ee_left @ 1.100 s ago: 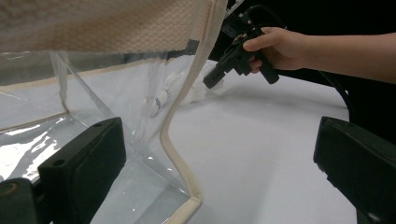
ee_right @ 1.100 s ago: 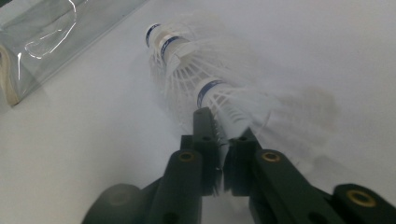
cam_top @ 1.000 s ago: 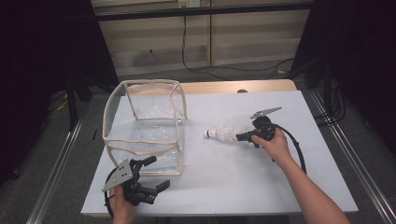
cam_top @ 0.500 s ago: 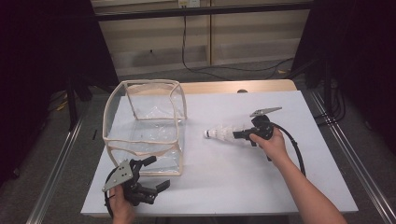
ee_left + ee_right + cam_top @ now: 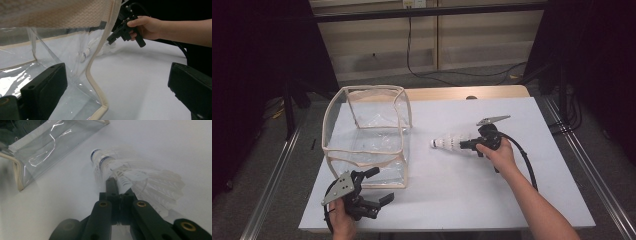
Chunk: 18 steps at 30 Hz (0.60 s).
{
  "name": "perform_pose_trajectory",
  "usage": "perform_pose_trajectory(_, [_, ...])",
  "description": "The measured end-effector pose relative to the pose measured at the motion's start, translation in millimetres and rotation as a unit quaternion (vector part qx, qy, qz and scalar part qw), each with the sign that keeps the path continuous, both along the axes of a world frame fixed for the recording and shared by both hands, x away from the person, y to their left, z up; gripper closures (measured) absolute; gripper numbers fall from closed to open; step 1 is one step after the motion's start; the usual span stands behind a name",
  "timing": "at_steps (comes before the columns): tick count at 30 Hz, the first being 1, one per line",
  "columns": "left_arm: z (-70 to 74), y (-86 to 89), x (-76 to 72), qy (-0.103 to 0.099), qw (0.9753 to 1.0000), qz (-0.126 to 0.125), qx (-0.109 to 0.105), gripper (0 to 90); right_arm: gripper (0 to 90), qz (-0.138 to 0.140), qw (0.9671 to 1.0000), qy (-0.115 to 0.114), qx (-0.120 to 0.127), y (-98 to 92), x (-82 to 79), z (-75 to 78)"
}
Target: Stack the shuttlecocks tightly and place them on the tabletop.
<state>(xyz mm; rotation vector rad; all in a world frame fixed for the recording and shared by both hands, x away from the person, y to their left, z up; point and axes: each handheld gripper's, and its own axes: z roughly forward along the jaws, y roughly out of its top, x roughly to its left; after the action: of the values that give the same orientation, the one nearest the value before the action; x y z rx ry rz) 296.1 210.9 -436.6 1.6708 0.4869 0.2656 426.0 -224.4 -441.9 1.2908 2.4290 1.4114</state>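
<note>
Nearest the camera in the high view, the left gripper (image 5: 371, 199) rests at the front edge of the white table (image 5: 462, 200), its jaws spread wide and holding nothing; in the left gripper view the two black jaws stand well apart, one on each side of the near corner of the clear bag (image 5: 75, 65). Just beyond it stands that bag (image 5: 367, 135) — a transparent, box-shaped pouch with cream fabric trim, upright and with its top open. Farther back and to the right, the right gripper (image 5: 463, 145) is clamped on the feather skirt of a white shuttlecock (image 5: 447, 143), seen close in the right gripper view, where the jaws meet on the feathers and the shuttlecock (image 5: 120, 173) lies with its cork tip pointing toward the bag. The shuttlecock sits low over or on the table, apart from the bag and to its right; contact with the surface cannot be told. As a judgement of progress: the grasp is made, the bag stands ready, yet the transfer is not begun — carrying the shuttlecock across, lowering it through the open top and letting go all remain.
</note>
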Motion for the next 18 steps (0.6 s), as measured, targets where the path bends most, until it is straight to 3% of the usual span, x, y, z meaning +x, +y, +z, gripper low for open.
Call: perform_pose_trajectory(18, [-0.3, -0.4, 0.2, 0.001, 1.0000, 0.000, -0.001, 2.5, 88.7, 0.003, 1.0000, -0.004, 0.002, 2.1, 1.4, 1.0])
